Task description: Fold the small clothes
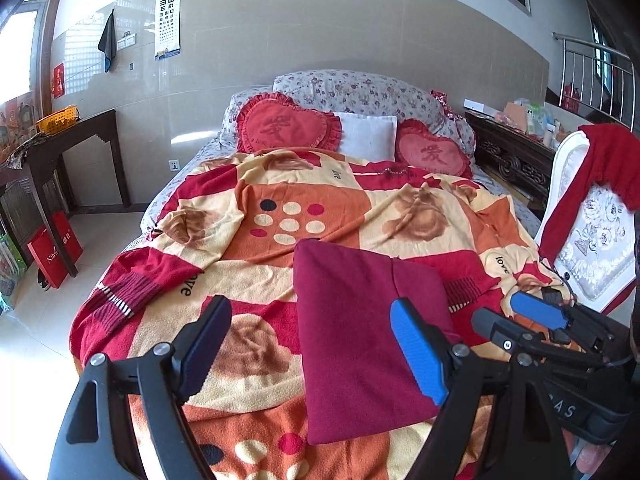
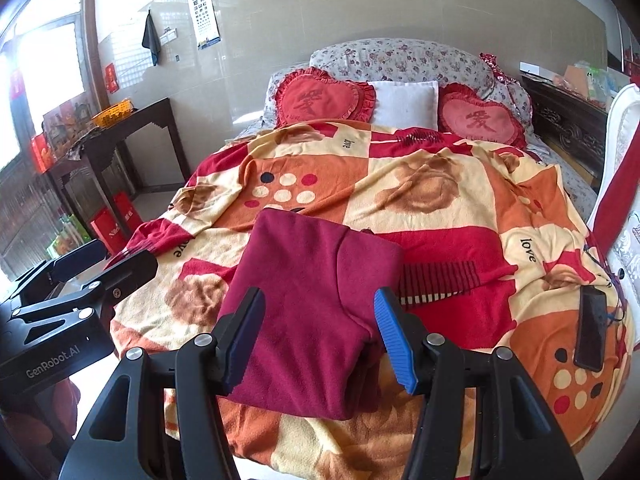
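A maroon garment (image 1: 360,336) lies folded into a neat rectangle on the patterned blanket (image 1: 256,276) near the foot of the bed. It also shows in the right wrist view (image 2: 308,308). My left gripper (image 1: 312,352) is open and empty, held just above the garment's near edge. My right gripper (image 2: 320,336) is open and empty, its fingers standing either side of the garment's near part without touching it. The right gripper also shows at the right of the left wrist view (image 1: 516,320), and the left gripper at the left of the right wrist view (image 2: 100,264).
Two red heart cushions (image 1: 286,124) and a white pillow (image 1: 366,134) lie at the bed's head. A black phone (image 2: 591,332) rests on the blanket's right corner. A white chair (image 1: 592,252) with a red garment (image 1: 600,176) stands right. A dark side table (image 1: 60,152) stands left.
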The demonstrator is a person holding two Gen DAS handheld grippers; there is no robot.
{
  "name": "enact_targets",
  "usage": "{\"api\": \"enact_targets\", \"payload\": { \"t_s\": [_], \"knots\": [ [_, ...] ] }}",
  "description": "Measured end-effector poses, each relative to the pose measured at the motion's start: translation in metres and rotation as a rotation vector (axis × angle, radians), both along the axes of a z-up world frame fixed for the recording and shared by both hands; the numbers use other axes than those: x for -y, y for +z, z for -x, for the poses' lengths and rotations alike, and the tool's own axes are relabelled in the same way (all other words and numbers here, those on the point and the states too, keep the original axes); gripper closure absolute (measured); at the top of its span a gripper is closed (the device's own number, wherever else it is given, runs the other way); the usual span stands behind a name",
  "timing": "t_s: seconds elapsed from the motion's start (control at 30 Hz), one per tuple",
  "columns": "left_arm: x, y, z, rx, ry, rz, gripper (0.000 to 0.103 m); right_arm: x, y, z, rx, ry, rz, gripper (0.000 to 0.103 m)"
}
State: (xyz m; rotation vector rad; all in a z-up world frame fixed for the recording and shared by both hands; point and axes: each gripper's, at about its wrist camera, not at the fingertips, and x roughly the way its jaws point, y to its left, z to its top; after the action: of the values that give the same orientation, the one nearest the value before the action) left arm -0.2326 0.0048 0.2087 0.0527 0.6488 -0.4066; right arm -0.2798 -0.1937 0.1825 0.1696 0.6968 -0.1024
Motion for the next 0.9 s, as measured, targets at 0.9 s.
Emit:
{"api": "enact_targets", "payload": {
  "t_s": [0.9],
  "knots": [
    [0.006,-0.003,-0.005,0.011,0.017,-0.053,0.007,0.004,-0.012,-0.005,-0.021,0.001,-0.029,0.065]
  ]
}}
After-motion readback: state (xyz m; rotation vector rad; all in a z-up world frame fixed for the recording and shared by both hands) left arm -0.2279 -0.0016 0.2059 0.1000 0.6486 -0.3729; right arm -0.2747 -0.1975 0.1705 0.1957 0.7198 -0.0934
